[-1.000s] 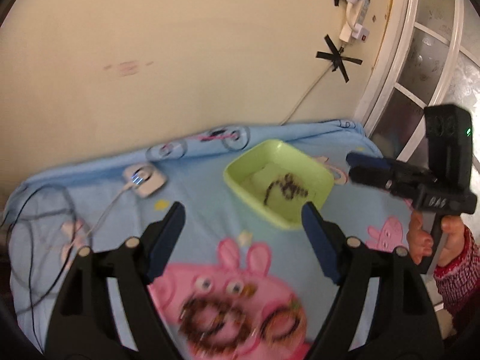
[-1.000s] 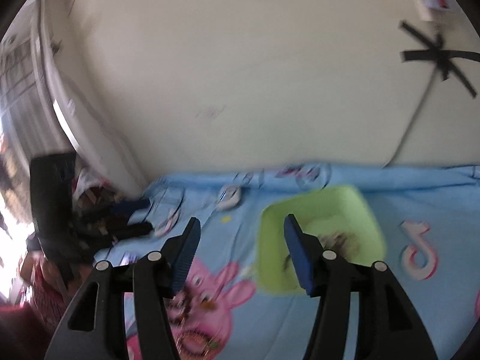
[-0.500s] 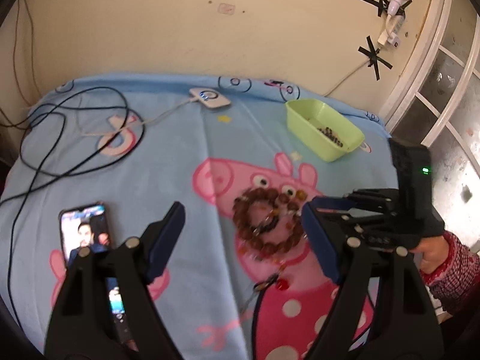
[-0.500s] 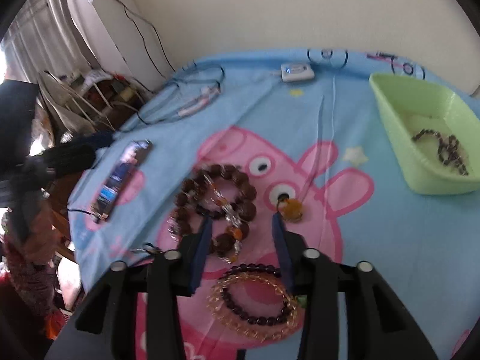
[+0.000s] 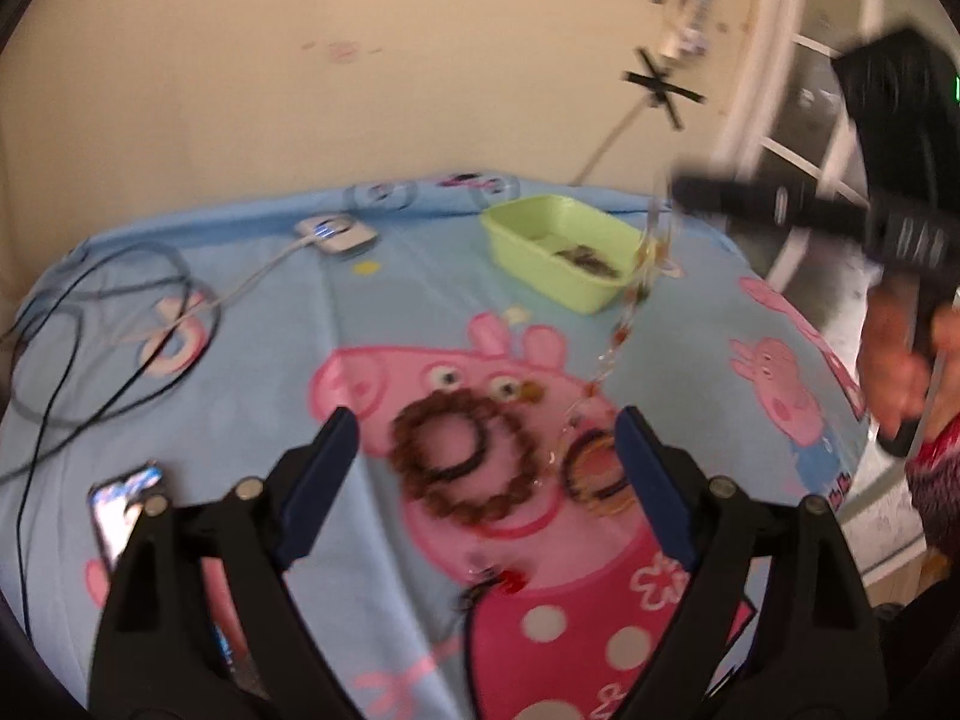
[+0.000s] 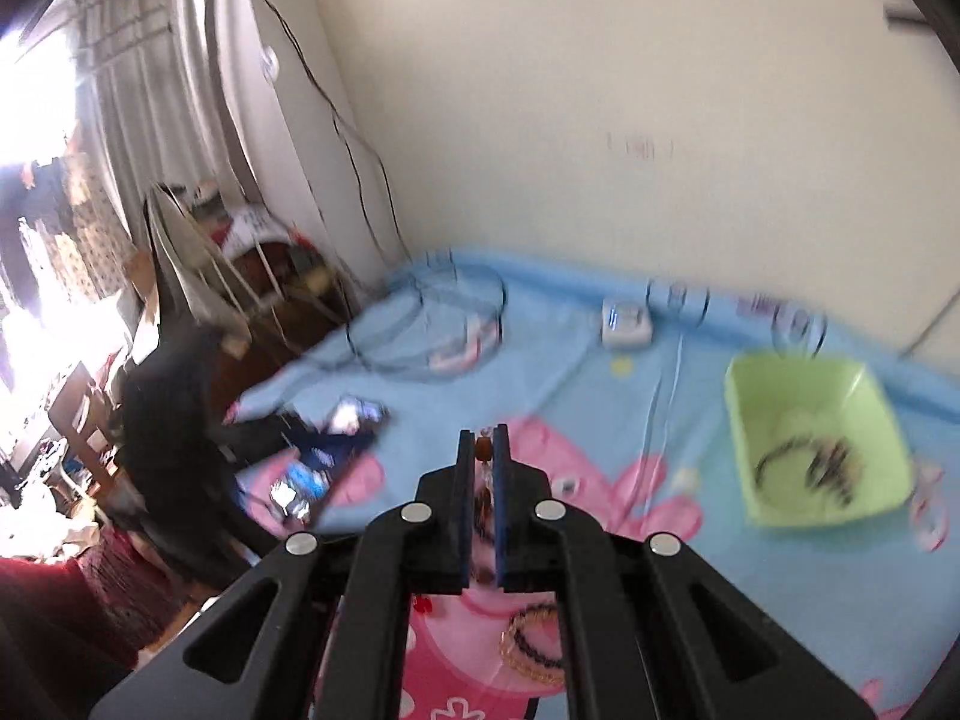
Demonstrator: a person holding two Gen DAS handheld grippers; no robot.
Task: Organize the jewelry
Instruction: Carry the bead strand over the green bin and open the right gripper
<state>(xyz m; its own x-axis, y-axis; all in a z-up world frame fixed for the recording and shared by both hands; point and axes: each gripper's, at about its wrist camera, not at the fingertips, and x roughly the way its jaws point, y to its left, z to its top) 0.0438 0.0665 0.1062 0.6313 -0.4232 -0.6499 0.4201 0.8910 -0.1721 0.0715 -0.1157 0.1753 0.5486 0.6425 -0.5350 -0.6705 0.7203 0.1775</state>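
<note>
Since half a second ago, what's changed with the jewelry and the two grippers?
The right gripper has shut on the beaded necklace and lifted it off the blanket toward the green tray, the strand trailing down. The left gripper is opening, with nothing between its jaws. The brown bracelets and phone stayed put.

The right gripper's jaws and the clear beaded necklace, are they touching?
Touching. The right wrist view shows the right gripper with jaws shut on the clear beaded necklace; an amber bead is pinched between them.

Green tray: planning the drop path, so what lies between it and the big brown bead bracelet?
Only bare cartoon sheet, in the left wrist view, between tray and bracelet.
</note>
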